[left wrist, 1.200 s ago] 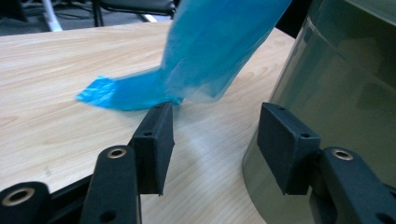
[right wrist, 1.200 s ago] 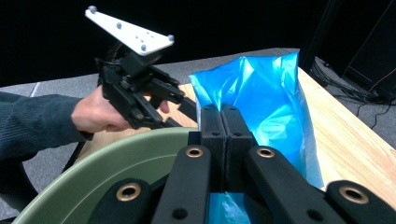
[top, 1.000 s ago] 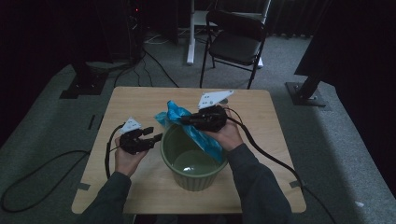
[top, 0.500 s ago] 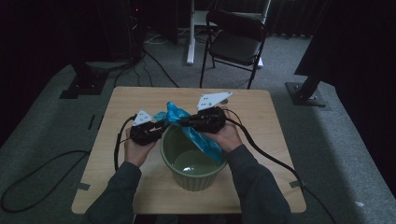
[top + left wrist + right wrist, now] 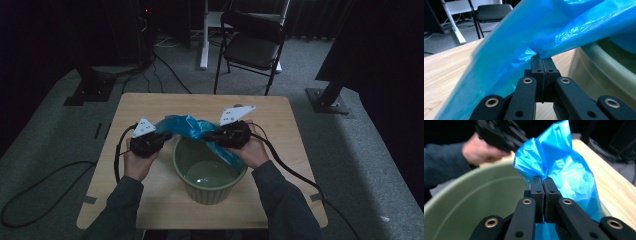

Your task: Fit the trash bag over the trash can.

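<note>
A blue plastic bag (image 5: 192,127) stretches between both grippers above the far rim of a green bucket (image 5: 210,192) on the wooden table (image 5: 150,200). My left gripper (image 5: 167,135) has just been closing and is now shut on the bag's left edge; in the left gripper view its jaws (image 5: 543,60) pinch the blue film (image 5: 564,30). My right gripper (image 5: 206,135) is shut on the bag's right part, with the rest of the bag (image 5: 227,155) hanging into the bucket. In the right gripper view its jaws (image 5: 543,180) clamp the bag (image 5: 554,152) over the bucket's inside (image 5: 474,202).
A black folding chair (image 5: 255,45) and a white stand (image 5: 205,35) are on the floor beyond the table. Black cables (image 5: 295,170) trail from the grippers across the tabletop. The other hand with its gripper (image 5: 496,135) appears far off in the right gripper view.
My left gripper moved right from the table's left side to the bag, took hold of its edge and lifted it, spreading the bag wider. The right gripper kept its grip in place.
</note>
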Motion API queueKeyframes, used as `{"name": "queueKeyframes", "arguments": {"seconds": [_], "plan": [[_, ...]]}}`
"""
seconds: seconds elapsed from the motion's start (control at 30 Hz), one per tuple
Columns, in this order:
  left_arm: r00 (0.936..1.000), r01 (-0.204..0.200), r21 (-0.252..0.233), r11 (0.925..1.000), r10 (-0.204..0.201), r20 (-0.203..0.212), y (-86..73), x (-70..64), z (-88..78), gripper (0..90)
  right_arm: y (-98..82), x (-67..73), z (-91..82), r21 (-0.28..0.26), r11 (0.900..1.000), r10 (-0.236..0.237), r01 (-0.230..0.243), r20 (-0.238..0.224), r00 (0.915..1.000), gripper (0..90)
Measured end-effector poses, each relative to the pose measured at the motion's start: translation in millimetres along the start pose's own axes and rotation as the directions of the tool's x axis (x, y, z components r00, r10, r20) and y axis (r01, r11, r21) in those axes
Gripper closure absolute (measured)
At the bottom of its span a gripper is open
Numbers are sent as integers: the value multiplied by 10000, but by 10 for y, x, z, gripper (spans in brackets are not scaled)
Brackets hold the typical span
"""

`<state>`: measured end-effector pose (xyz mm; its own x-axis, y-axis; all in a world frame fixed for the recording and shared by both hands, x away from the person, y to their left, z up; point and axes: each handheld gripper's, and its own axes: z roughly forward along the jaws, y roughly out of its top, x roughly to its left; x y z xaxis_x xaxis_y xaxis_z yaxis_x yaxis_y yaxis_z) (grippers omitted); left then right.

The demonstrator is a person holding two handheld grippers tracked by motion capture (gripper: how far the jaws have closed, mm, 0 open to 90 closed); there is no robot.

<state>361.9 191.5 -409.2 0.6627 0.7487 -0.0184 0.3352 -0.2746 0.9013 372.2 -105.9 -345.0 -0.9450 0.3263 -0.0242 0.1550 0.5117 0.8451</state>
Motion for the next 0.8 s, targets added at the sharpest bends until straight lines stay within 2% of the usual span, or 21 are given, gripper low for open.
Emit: {"name": "queueKeyframes", "arguments": {"seconds": [0.07, 0.17, 0.3, 0.33, 0.4, 0.5, 0.7, 0.8], "plan": [[10000, -95, -48, 9999, 95, 18, 22, -12, -37, 900, -10, 11, -26, -65, 10000, -30, 30, -79, 10000, 884], [9998, -188, -134, 9997, 189, 47, 48, -28, -86, 900, -30, 23, -37, 167, 9998, -99, 98, 24, 9999, 871], [9993, -353, -214, 9991, 356, 109, 85, -52, -136, 900, -111, 26, -88, 430, 9991, -76, 64, 281, 9996, 790], [9993, -353, -214, 9991, 356, 109, 85, -52, -136, 900, -121, 26, -103, 412, 9991, -87, 77, 255, 9996, 771], [9985, -503, -377, 9980, 510, 180, 135, -90, -184, 900, -150, 19, -160, 294, 9996, 7, -14, 245, 9997, 679], [9976, -638, -416, 9971, 648, 226, 174, -125, -202, 900, -160, 4, -218, 137, 9998, 127, -130, 285, 9995, 631], [9956, -904, -286, 9955, 910, 205, 208, -164, -196, 900, -143, 2, -331, -220, 9997, 134, -130, 170, 9998, 581], [9957, -906, -188, 9957, 909, 168, 195, -156, -182, 900, -140, 8, -366, -220, 9997, 107, -103, 203, 9997, 571]]}}
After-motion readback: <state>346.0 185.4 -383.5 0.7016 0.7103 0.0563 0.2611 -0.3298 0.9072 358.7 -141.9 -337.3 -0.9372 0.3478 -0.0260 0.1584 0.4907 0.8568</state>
